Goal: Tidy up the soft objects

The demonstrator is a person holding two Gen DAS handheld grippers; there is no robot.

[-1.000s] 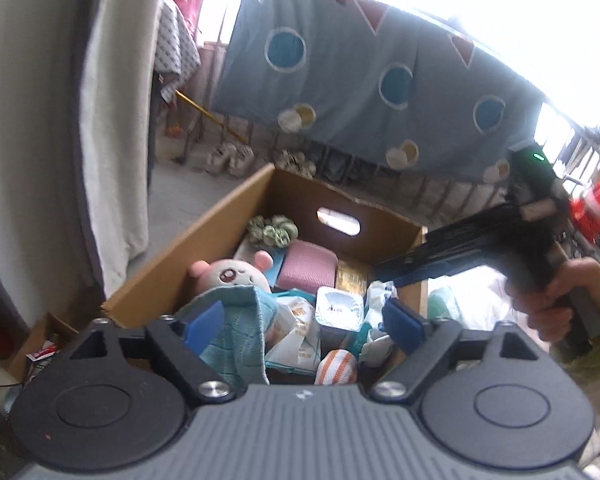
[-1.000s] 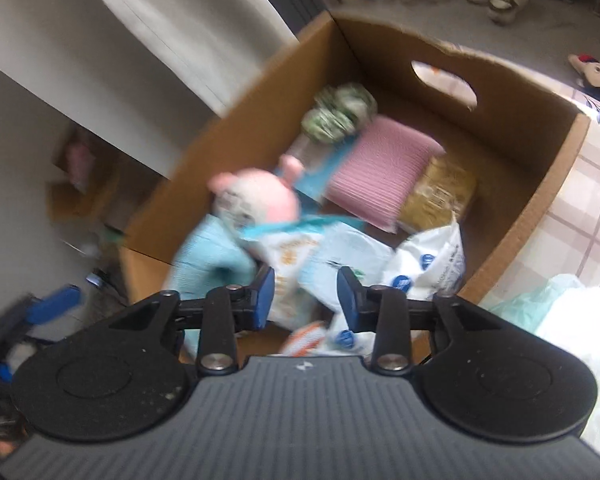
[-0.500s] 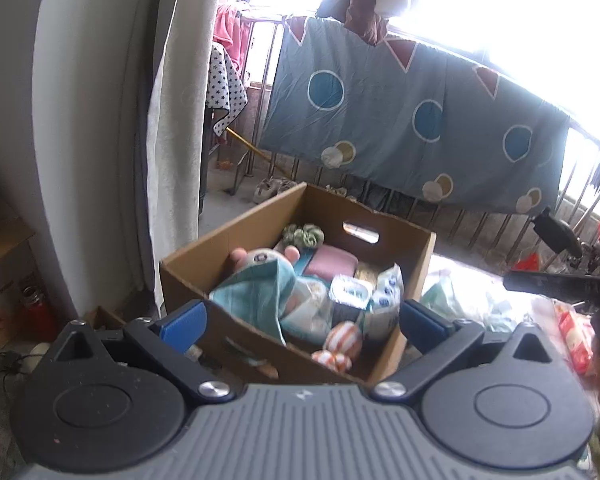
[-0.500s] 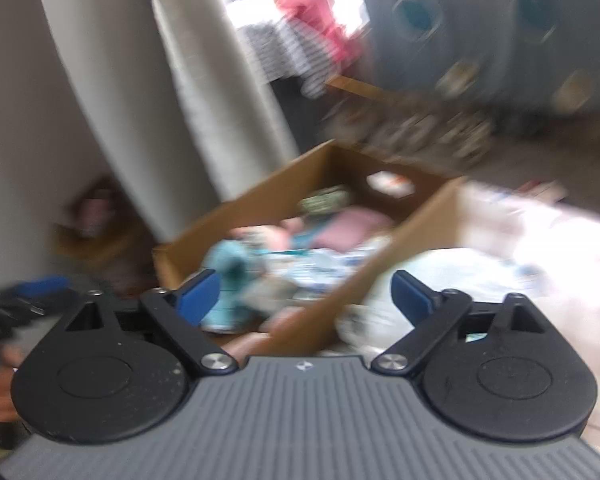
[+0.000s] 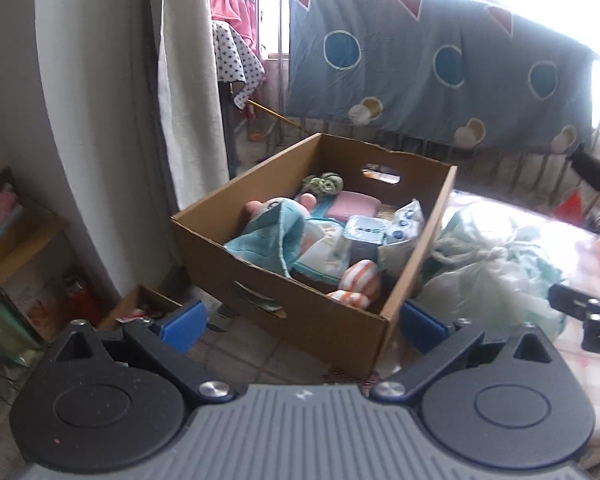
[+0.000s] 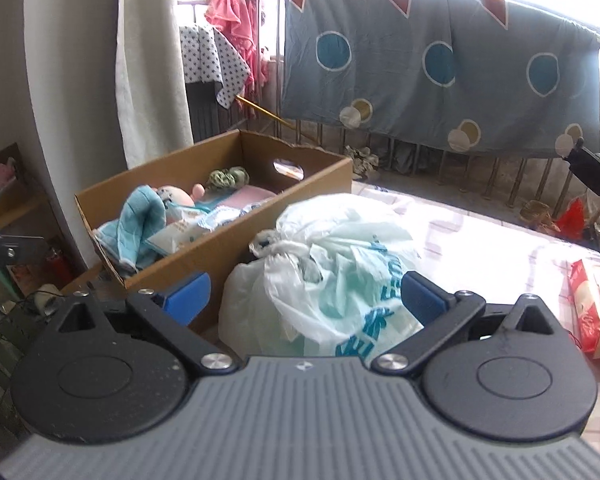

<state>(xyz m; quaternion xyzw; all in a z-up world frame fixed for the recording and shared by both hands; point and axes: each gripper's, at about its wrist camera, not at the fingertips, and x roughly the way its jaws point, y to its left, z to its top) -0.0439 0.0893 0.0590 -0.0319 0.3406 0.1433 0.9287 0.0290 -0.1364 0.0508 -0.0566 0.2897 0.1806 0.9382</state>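
Checked tabletop point(image 6: 500, 240), cardboard box point(image 5: 300, 316) at edge

Blue sheet w/ circles point(image 6: 440, 68) hangs over metal railing point(image 6: 480, 168) at back, pink garment point(image 6: 232, 12) & star-print cloth point(image 6: 212, 56) left of it, white curtain point(image 6: 152, 72) beside grey wall point(image 5: 88, 100).

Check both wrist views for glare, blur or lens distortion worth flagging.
Left wrist: window glare washes out the upper right and the bed surface; cardboard box readable. Right wrist: sharp, milder glare at the window, plastic bag bright but legible. Fisheye bends both views' edges.
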